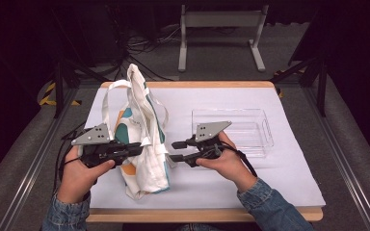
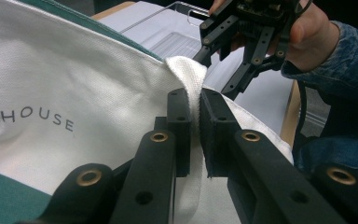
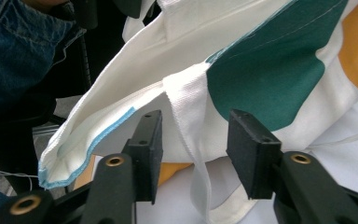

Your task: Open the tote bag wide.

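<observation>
The step in hand appears to be opening the canvas tote bag (image 1: 142, 144), which is standing near the left of the white mat (image 1: 289, 178) on the table, with a clear plastic tray (image 1: 265, 126) lying well apart to its right.

Left gripper (image 2: 195, 126): the jaws are clamping a white webbing strap (image 2: 189, 77) of the bag where it is sewn to the rim; the pads are pressing on the webbing from both sides with almost no gap. In the high view this gripper (image 1: 137, 148) is holding the bag's near rim, and the bag is standing partly propped by that hold.

Right gripper (image 3: 193, 140): the jaws are standing about half open, with nothing pinched. In the right gripper view the second strap (image 3: 186, 107), at the edge of the green panel (image 3: 270, 74), is lying between the pads, and neither pad is pressing on it. In the high view this gripper (image 1: 173, 150) is sitting just beside the bag's right side.

Next move, as a judgement: the right gripper needs to advance slightly so that the strap or rim sits fully between the pads, then close. Pulling the two holds apart should then spread the mouth. Risk: the thin fabric may be slipping out sideways if the pads are closing on the edge alone.
</observation>
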Motion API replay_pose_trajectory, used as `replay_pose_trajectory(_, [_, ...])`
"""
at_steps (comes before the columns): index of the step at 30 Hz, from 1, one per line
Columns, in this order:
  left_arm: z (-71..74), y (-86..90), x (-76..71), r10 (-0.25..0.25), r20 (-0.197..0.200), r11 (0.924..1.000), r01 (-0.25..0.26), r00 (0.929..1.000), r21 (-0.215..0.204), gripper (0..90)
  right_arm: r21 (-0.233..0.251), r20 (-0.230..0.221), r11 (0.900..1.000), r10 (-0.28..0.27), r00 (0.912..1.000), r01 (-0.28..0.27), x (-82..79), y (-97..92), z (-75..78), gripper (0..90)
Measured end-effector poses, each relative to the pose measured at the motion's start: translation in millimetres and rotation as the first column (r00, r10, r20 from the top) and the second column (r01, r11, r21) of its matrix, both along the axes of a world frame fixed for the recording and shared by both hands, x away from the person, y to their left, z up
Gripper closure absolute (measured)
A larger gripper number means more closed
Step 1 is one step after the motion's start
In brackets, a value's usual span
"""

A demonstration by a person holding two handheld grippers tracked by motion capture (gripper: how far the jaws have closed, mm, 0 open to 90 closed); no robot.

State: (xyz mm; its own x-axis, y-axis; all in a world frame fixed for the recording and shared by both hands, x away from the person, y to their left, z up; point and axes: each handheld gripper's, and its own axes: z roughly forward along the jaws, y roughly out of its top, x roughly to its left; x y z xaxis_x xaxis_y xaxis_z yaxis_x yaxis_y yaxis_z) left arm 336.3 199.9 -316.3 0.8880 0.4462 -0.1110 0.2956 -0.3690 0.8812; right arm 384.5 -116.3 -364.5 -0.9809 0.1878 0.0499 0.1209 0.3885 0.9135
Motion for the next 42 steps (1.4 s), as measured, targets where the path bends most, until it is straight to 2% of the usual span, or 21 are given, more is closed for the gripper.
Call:
replay_pose_trajectory(6, [0.9,1.1,0.0,0.000,0.011,1.0000,0.000,0.9999,-0.008,83.3,-0.013,0.004,0.9999,0.010,0.9999,-0.010,-2.2,5.7,-2.9,71.4])
replay_pose_trajectory(8, [1.1,1.3,-0.5,0.003,0.007,0.9999,-0.003,1.0000,-0.011,83.3,-0.022,0.021,0.9997,0.011,0.9997,-0.010,-4.0,8.5,-2.9,78.9])
replay_pose_trajectory(11, [3.7,5.1,-2.1,0.020,0.034,0.9994,-0.019,0.9992,-0.028,83.4,-0.019,0.062,0.9998,0.006,0.9981,-0.005,-6.5,9.2,0.9,87.2])
replay_pose_trajectory(16, [9.8,16.9,-6.0,0.057,0.064,0.9959,-0.053,0.9963,-0.073,83.8,0.026,0.115,0.9996,-0.014,0.9932,0.011,-9.8,6.9,14.6,88.0])
replay_pose_trajectory(22, [11.9,26.3,-7.6,0.091,0.077,0.9894,-0.081,0.9929,-0.121,84.0,0.055,0.143,0.9982,-0.031,0.9893,0.023,-10.8,4.3,23.1,88.1])
replay_pose_trajectory(28, [15.9,37.7,-10.6,0.117,0.090,0.9852,-0.105,0.9890,-0.136,84.0,0.078,0.159,0.9960,-0.056,0.9857,0.044,-10.7,-3.2,30.4,88.1])
replay_pose_trajectory(29, [18.2,44.0,-12.5,0.136,0.102,0.9829,-0.122,0.9853,-0.138,84.1,0.082,0.161,0.9955,-0.060,0.9851,0.047,-10.6,-4.6,31.6,88.1])
replay_pose_trajectory(42, [20.9,68.9,-20.1,0.220,0.123,0.9669,-0.199,0.9678,-0.159,84.4,0.140,0.173,0.9871,-0.101,0.9797,0.077,-10.3,-22.2,45.5,88.5])
